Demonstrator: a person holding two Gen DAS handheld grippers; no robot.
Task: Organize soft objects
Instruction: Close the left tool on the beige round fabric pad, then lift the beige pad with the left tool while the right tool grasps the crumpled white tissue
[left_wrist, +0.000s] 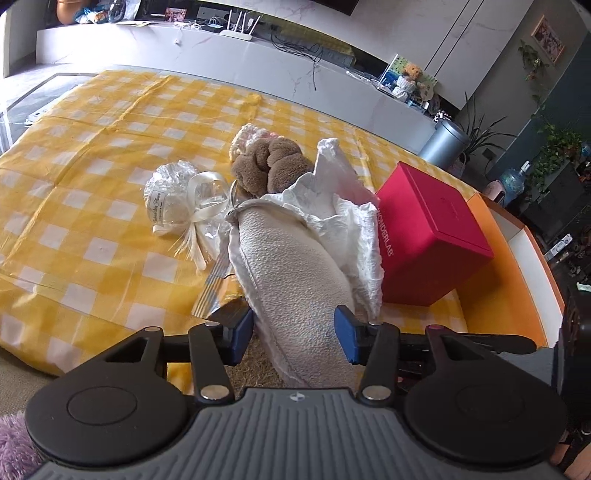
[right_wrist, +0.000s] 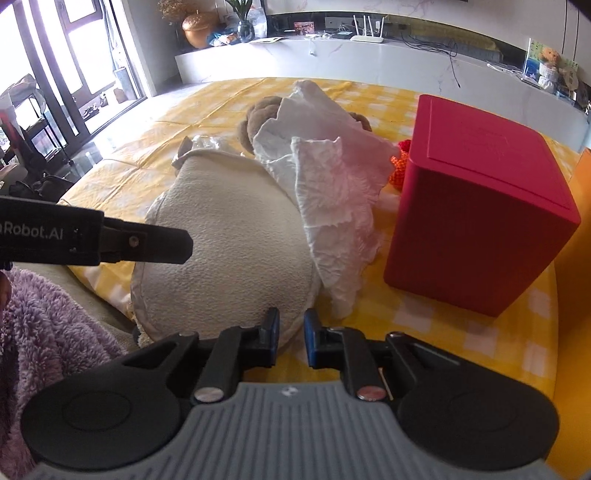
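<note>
L gripper (left_wrist: 293, 334) jaws wide, straddling cream pad (left_wrist: 295, 273), contact unclear. R gripper (right_wrist: 290, 339) nearly closed, holding nothing, pad just ahead-left. White cloth (right_wrist: 332, 206) on pad, red box (right_wrist: 480, 206) ahead-right.

red box (left_wrist: 432, 232): "WONDERLAB" in pale letters on its left side, first letter partly hidden, at 3 o'clock in the left wrist view
left gripper (right_wrist: 147, 243): "Robot.AI", cut off at the frame edge, at 9 o'clock in the right wrist view
white pouch (left_wrist: 170, 206): script label, too small to read
</note>
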